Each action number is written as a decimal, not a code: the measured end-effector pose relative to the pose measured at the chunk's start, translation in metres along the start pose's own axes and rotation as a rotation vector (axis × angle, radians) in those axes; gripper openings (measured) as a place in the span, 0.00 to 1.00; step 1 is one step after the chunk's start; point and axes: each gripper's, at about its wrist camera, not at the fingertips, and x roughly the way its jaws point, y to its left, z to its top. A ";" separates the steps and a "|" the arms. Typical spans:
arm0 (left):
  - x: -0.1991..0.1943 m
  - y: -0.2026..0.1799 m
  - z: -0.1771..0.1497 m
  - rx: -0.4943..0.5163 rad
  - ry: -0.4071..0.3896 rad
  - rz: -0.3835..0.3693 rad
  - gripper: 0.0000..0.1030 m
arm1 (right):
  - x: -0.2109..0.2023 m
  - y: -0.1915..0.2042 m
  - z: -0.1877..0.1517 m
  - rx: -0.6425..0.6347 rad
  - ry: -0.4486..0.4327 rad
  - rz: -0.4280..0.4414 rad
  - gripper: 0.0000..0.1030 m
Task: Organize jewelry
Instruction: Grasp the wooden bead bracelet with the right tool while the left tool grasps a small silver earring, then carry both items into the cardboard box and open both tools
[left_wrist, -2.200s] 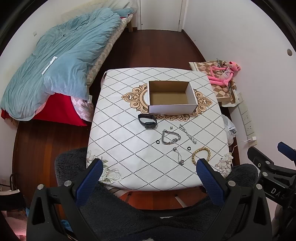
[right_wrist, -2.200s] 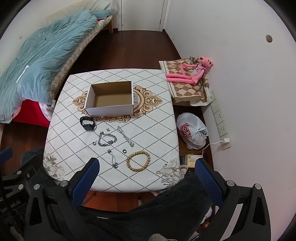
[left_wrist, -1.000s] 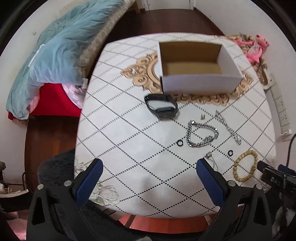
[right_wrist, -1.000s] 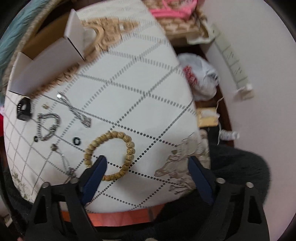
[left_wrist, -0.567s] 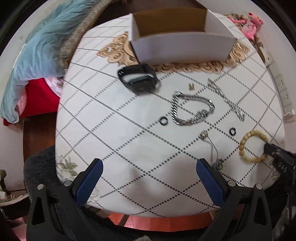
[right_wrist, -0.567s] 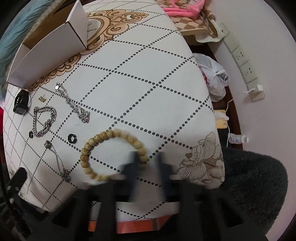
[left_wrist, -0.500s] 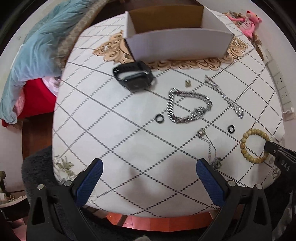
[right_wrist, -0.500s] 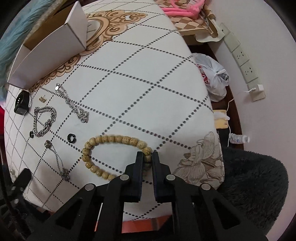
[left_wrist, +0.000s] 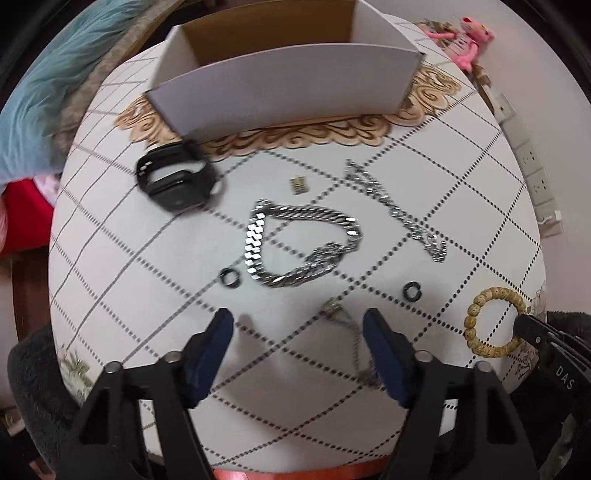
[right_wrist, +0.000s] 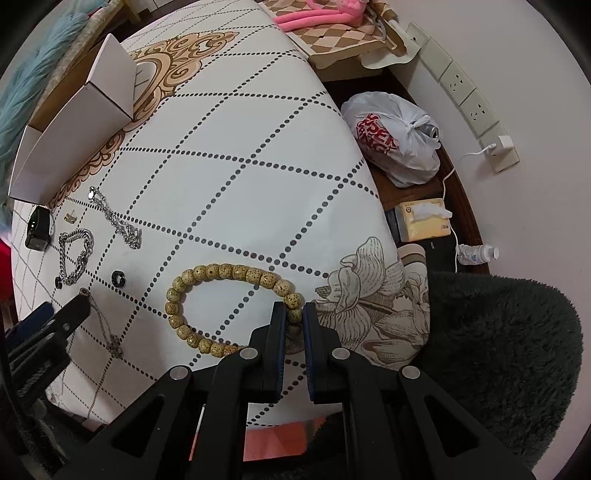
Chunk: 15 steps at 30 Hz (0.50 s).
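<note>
Presently, I find my right gripper (right_wrist: 294, 314) clamped on the near-right side of the wooden bead bracelet (right_wrist: 207, 275), which lies flat near the table's (right_wrist: 258, 155) front right corner. My left gripper (left_wrist: 297, 325) hangs with its jaws apart above the thin chain necklace (left_wrist: 351, 332), not touching it. The heavy silver chain bracelet (left_wrist: 295, 243) lies mid-table between two black rings (left_wrist: 229, 277) (left_wrist: 412, 291). The black smartwatch (left_wrist: 173, 181) sits just before the open cardboard box (left_wrist: 280, 85). A slim silver chain (left_wrist: 399, 210) lies to the right.
</note>
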 end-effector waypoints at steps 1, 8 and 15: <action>0.001 -0.002 0.001 0.009 -0.002 0.001 0.51 | 0.000 0.000 0.001 0.000 0.001 0.001 0.09; 0.005 -0.013 0.001 0.054 -0.028 -0.022 0.15 | 0.002 -0.001 0.005 -0.004 -0.004 -0.002 0.09; -0.004 -0.019 -0.001 0.070 -0.066 -0.042 0.09 | 0.002 -0.003 0.006 0.003 -0.005 0.016 0.09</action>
